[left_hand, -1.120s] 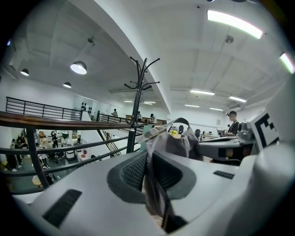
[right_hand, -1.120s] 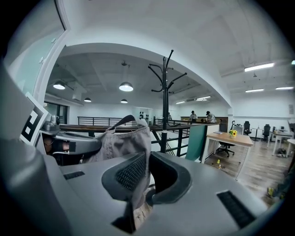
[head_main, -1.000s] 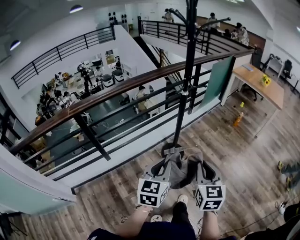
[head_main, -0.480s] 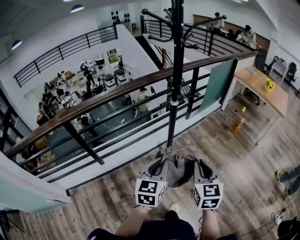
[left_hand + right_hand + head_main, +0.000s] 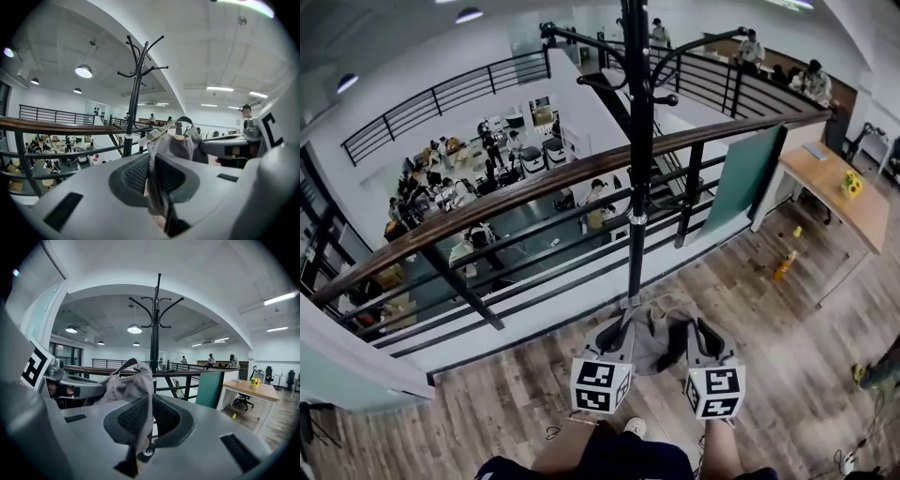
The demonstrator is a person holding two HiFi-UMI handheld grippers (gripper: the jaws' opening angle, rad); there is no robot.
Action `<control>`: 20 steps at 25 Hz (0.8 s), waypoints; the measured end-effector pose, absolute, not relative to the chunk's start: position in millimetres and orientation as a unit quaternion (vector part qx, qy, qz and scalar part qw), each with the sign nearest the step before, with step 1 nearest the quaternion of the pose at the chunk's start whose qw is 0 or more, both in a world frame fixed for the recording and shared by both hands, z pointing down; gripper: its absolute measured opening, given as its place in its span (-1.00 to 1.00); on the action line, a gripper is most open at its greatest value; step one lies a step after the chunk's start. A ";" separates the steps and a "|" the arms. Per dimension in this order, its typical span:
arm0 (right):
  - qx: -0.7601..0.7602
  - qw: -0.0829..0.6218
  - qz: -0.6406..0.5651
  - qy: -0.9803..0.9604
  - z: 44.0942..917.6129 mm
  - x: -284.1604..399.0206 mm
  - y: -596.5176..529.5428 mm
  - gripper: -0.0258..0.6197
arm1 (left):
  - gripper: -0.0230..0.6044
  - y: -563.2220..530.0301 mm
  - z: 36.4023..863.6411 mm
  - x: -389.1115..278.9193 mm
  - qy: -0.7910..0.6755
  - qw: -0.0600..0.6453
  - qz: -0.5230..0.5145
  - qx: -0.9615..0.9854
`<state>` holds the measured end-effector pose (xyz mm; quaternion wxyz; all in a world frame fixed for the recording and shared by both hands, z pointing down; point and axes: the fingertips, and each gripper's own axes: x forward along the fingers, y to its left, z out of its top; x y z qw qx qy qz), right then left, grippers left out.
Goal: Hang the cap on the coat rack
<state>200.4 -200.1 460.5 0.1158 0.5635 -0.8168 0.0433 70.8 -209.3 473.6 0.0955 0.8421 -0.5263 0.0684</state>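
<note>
You hold the grey cap (image 5: 662, 330) low in front of you above the wooden floor (image 5: 769, 309), stretched between both claws. Your left claw (image 5: 151, 174) is clamped on one edge of the fabric and your right claw (image 5: 149, 414) is pinched on the opposite edge. In each gripper view the cloth runs down between the ribbed pads, with the cap's strap arching up above them. The black coat rack (image 5: 638, 169) stands upright just beyond the cap, beside the wood-topped railing (image 5: 516, 192). Its curved hooks are at the top, well above the cap. A wooden worktop (image 5: 839, 197) stands off to your right.
</note>
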 end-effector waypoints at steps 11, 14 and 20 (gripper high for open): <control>0.548 0.112 0.038 -0.828 457.3 208.3 -237.5 -0.78 | -0.79 -246.1 468.3 80.4 -0.539 0.088 0.068 0.835; 0.552 0.110 0.036 -0.826 456.0 205.8 -255.0 -0.78 | -0.79 -263.7 467.9 77.9 -0.536 0.086 0.069 0.837; 0.557 0.105 0.030 -0.823 451.0 194.4 -299.1 -0.78 | -0.79 -310.6 461.5 67.3 -0.531 0.083 0.060 0.841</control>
